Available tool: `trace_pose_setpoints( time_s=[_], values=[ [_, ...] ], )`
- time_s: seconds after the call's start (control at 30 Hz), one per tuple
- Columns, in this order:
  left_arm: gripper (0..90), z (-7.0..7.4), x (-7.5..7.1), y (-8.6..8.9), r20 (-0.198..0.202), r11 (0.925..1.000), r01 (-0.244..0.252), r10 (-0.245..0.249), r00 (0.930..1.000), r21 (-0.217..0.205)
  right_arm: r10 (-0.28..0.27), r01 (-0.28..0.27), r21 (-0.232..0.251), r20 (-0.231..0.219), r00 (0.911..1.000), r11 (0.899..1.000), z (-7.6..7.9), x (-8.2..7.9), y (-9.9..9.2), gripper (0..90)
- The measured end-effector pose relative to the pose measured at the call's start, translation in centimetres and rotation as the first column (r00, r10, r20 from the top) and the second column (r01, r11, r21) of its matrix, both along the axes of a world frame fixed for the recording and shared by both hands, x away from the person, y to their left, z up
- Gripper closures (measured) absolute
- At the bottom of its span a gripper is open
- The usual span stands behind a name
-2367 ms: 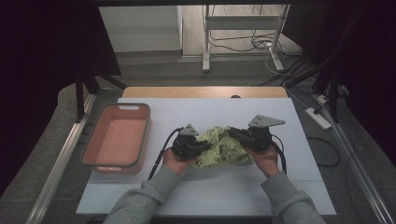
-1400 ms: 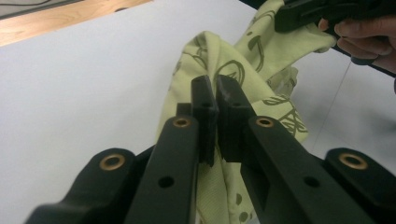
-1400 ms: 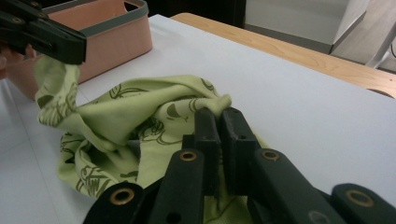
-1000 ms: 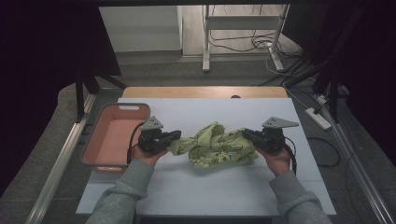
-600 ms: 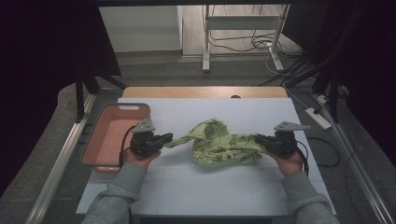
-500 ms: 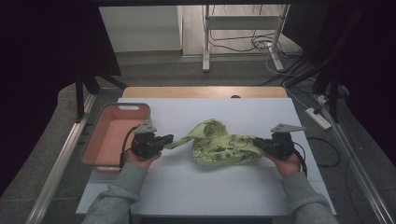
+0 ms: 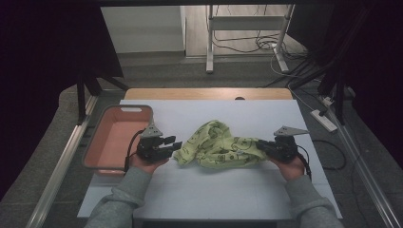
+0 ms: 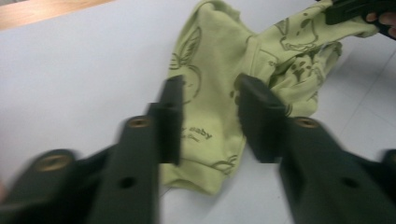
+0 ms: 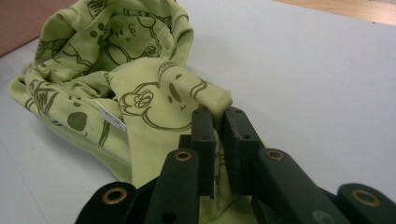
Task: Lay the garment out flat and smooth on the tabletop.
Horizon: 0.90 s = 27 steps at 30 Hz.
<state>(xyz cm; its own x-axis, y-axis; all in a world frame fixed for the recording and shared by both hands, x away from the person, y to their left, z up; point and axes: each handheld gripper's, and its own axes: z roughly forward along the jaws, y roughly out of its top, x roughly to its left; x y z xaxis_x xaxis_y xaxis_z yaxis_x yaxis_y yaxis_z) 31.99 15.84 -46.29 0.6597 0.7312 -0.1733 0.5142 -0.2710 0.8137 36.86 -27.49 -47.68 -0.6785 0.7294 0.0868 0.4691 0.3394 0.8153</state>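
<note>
a crumpled green garment (image 7: 216, 147) printed with dark cartoon animals lies at the middle of the high view, on the white table (image 7: 209, 194); the left gripper (image 7: 172, 143), left of centre in that view, has just been opening its jaws; in the left gripper view they stand apart above the cuffed end of the cloth (image 8: 210, 135), which lies flat on the table beneath them, let go; the right gripper (image 7: 261, 145), right of centre in the high view, is clenched on the opposite end; in the right gripper view its jaws pinch a fold of fabric (image 9: 212, 100) low in the frame; a salmon tray (image 7: 97, 156) sits at the left edge of the table, just beside the left hand (image 7: 145, 164)
</note>
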Motion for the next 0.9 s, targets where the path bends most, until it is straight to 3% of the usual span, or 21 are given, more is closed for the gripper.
trace_pose_setpoints(
  time_s=[0.13, 0.33, 0.4, 0.6, 0.9],
  values=[
    [44.9, -0.1, 0.3, -1.0, 0.005, 0.9999, 0.000, 0.000, 1.0000, 0.017, 0.001, -0.001, 0.002, 0.002, 1.0000, 1.000, 0.1, -0.1, 0.1, 82.5],
    [36.3, -0.7, 1.9, -2.9, -0.017, 0.9998, 0.016, -0.016, 0.9997, 0.013, 0.008, -0.008, -0.001, 0.003, 1.0000, 1.000, -0.1, -0.1, 0.4, 80.7],
    [36.1, -0.9, 2.6, -3.5, -0.033, 0.9997, 0.026, -0.026, 0.9991, 0.001, 0.008, -0.008, -0.003, 0.005, 1.0000, 1.000, -0.1, -0.1, 0.5, 80.2],
    [33.3, -1.5, 4.1, -5.4, -0.056, 0.9986, 0.039, -0.037, 0.9977, 0.035, 0.008, -0.008, -0.007, 0.005, 1.0000, 1.000, -0.2, -0.1, 0.6, 80.1],
    [31.6, -1.3, 6.2, -6.2, -0.069, 0.9995, 0.030, -0.030, 0.9972, 0.009, 0.009, -0.009, 0.001, 0.007, 0.9999, 1.000, -0.2, -0.1, 0.6, 80.1]
  ],
)
